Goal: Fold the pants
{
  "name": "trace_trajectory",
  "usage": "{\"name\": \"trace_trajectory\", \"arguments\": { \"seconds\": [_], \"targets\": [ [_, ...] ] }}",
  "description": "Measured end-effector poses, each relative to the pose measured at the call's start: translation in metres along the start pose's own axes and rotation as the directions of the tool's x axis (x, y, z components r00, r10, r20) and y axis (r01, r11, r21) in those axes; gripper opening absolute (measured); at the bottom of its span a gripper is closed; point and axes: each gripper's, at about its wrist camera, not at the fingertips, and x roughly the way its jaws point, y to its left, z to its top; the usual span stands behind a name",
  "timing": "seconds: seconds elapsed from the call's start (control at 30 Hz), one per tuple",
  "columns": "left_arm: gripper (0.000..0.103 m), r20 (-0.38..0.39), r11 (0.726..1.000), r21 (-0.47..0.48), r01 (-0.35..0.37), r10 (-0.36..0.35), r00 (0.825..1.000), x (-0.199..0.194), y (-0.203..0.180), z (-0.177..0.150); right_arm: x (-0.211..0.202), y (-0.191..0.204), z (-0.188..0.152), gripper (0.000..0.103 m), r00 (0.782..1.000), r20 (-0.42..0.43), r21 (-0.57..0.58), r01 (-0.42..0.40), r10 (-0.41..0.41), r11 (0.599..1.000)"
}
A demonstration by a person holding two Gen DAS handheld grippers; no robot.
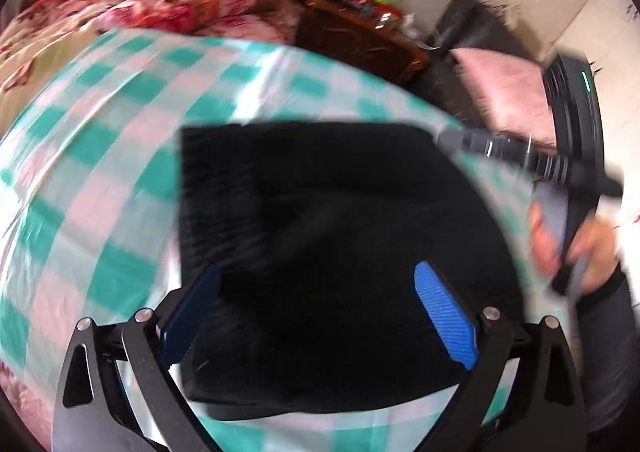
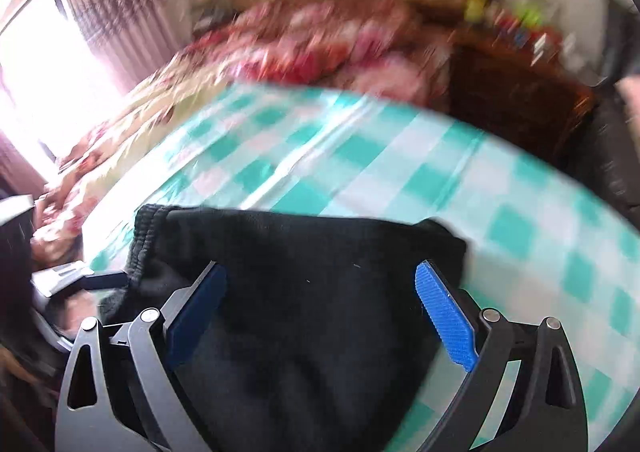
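A teal-and-white checked sheet (image 1: pixel 100 156) is covering the bed, with a floral blanket (image 1: pixel 160 0) bunched toward the headboard. The black pants (image 1: pixel 320 232) are lying on the sheet, folded into a compact rectangle; the elastic waistband (image 2: pixel 144 244) is showing at one edge. The left gripper (image 1: pixel 316 312) is hanging over them with jaws spread wide, gripping nothing. The right gripper (image 2: pixel 320 316) is likewise standing wide apart and seemingly empty, though blur makes contact hard to judge.
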Motion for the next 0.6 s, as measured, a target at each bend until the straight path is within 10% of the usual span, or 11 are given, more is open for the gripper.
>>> {"name": "trace_trajectory", "arguments": {
  "seconds": [0.13, 0.17, 0.23, 0.6],
  "targets": [
    [0.102, 0.026, 1.000, 0.011, -0.018, 0.017, 1.000, 0.024, 0.026, -0.034, 0.068, -0.022, 0.005, 0.095, 0.965, -0.227, 0.030, 0.140, -0.129, 0.990],
    [0.102, 0.043, 0.995, -0.052, 0.081, -0.079, 0.996, 0.032, 0.041, -0.042, 0.073, -0.026, 0.005, 0.096, 0.964, -0.238, 0.051, 0.137, -0.121, 0.989],
    [0.102, 0.115, 0.979, -0.104, 0.175, -0.163, 0.980, 0.038, 0.056, -0.048, 0.072, -0.027, 0.005, 0.096, 0.966, -0.233, 0.065, 0.129, -0.111, 0.990],
    [0.102, 0.113, 0.991, 0.049, 0.125, -0.130, 0.985, 0.078, 0.052, -0.003, 0.050, -0.048, -0.011, 0.098, 0.948, -0.185, 0.074, 0.276, -0.258, 0.958]
  ]
}}
